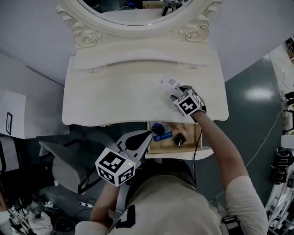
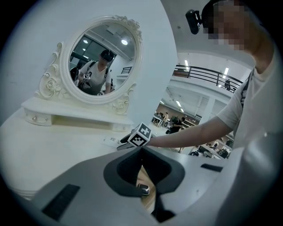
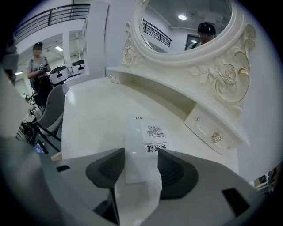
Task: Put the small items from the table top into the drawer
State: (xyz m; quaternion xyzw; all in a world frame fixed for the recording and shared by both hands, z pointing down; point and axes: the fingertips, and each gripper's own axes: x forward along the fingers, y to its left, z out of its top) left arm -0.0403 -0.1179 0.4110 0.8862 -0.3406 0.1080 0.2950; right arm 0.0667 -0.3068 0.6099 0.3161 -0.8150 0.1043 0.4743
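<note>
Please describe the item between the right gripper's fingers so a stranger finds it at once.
Find the white dressing table with the oval mirror. On its top, front right, above the open drawer, lies a flat white packet. It alone sits there, bearing a black-printed label.

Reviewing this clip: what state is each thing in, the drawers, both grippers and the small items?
Wooden drawer under the white table top: open, small items inside.
White labelled plastic packet: flat on the table top, between the right gripper's jaws.
Right gripper: open, not clamped.
Left gripper: shut, empty.
Black square watch: in the wooden drawer.
White knobbed drawer below the mirror: closed.
</note>
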